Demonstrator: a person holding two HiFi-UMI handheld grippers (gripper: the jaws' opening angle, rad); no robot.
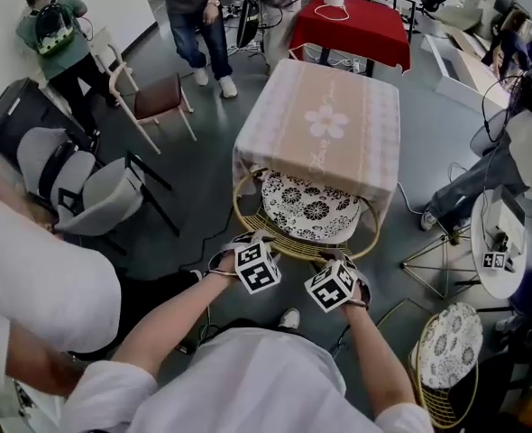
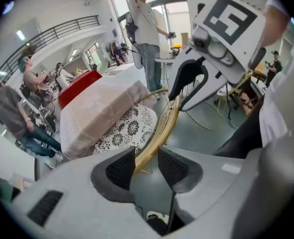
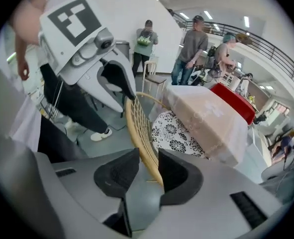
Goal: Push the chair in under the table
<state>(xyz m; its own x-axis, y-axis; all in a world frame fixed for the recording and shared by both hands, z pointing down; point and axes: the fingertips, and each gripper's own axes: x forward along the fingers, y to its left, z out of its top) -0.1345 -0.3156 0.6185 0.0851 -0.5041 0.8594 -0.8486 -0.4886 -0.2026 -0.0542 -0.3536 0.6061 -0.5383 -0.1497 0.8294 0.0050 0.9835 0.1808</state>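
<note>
A chair with a gold wire back (image 1: 295, 247) and a black-and-white floral cushion (image 1: 311, 207) stands with its seat partly under the table in a beige flowered cloth (image 1: 325, 124). My left gripper (image 1: 248, 240) and right gripper (image 1: 340, 258) sit side by side at the top of the chair's back. In the left gripper view the gold rim (image 2: 163, 126) runs between my left gripper's (image 2: 147, 157) open jaws with a gap at the pads. In the right gripper view the rim (image 3: 139, 133) passes between my right gripper's (image 3: 148, 159) open jaws, close to the right pad.
A red-clothed table (image 1: 361, 21) stands behind the beige one. A wooden chair with a brown seat (image 1: 158, 97) and grey chairs (image 1: 95, 197) are at the left. A second gold chair (image 1: 446, 350) and a white round stand (image 1: 500, 251) are at the right. People stand at the back.
</note>
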